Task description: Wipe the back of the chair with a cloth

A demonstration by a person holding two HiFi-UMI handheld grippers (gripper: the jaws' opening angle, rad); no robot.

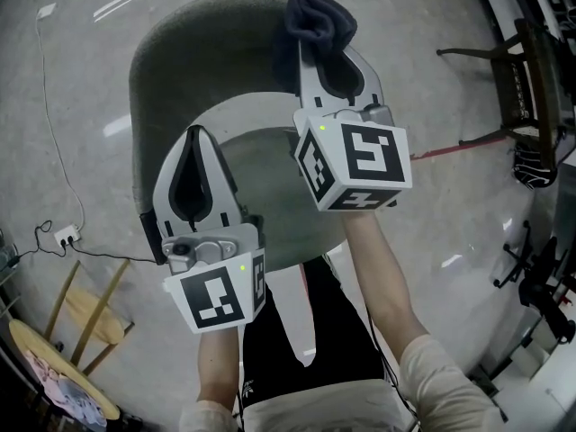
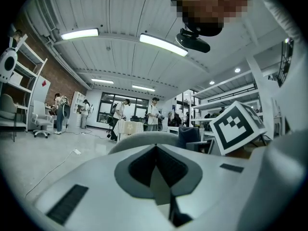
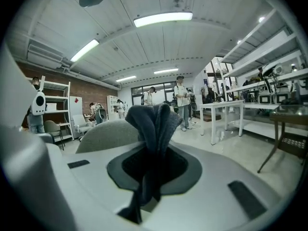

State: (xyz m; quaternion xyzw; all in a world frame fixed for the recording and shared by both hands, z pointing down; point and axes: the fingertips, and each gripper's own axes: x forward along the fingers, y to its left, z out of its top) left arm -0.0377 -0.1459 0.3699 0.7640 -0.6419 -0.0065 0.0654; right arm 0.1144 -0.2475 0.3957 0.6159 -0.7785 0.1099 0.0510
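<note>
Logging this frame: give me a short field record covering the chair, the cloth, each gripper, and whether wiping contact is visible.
chair: grey-green chair back, curved, seen from above
cloth: dark cloth, bunched, over the back's top edge in the head view
right: right gripper shut on the cloth
left: left gripper jaws together, nothing between them, over the back's left side
contact: cannot tell whether the cloth touches the back
</note>
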